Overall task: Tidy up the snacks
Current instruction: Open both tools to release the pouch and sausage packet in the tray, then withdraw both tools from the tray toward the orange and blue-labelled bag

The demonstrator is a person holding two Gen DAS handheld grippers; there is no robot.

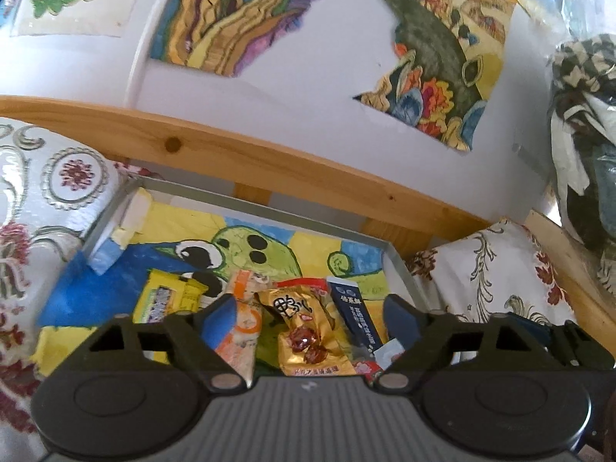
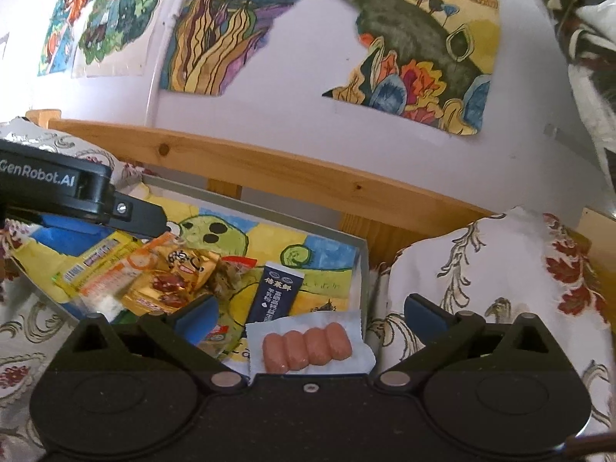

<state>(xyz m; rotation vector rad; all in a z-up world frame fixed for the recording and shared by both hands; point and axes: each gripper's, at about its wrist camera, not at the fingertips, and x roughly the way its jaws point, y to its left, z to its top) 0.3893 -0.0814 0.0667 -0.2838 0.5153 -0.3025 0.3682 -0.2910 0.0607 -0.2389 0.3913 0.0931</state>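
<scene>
1. Several snack packets lie heaped in a shallow grey tray (image 2: pixel 364 269) lined with a child's drawing, which sits on a patterned bedspread (image 2: pixel 481 269) below a wooden rail (image 2: pixel 269 169).
2. In the left wrist view, the left gripper (image 1: pixel 308 317) hangs over the pile with its jaws wide apart and nothing between them. A gold packet (image 1: pixel 308 331) lies right under the gap, with an orange-and-white packet (image 1: pixel 242 331) touching it on one side and a navy sachet (image 1: pixel 352 315) on the other; a yellow packet (image 1: pixel 165 296) sits further left.
3. The right gripper (image 2: pixel 308 319) is equally wide open and empty, poised above a sealed pack of four small sausages (image 2: pixel 308 346) near the tray's right wall.
4. Risks, as a judgement — closing the left gripper on the gold packet could pinch the overlapping neighbours too, dragging two out together. Glossy film may slip from the pads.
5. The sausage pack lies flat, so the fingers might skid over it or strike the tray wall — and the soft bed could let the tray tip.
</scene>
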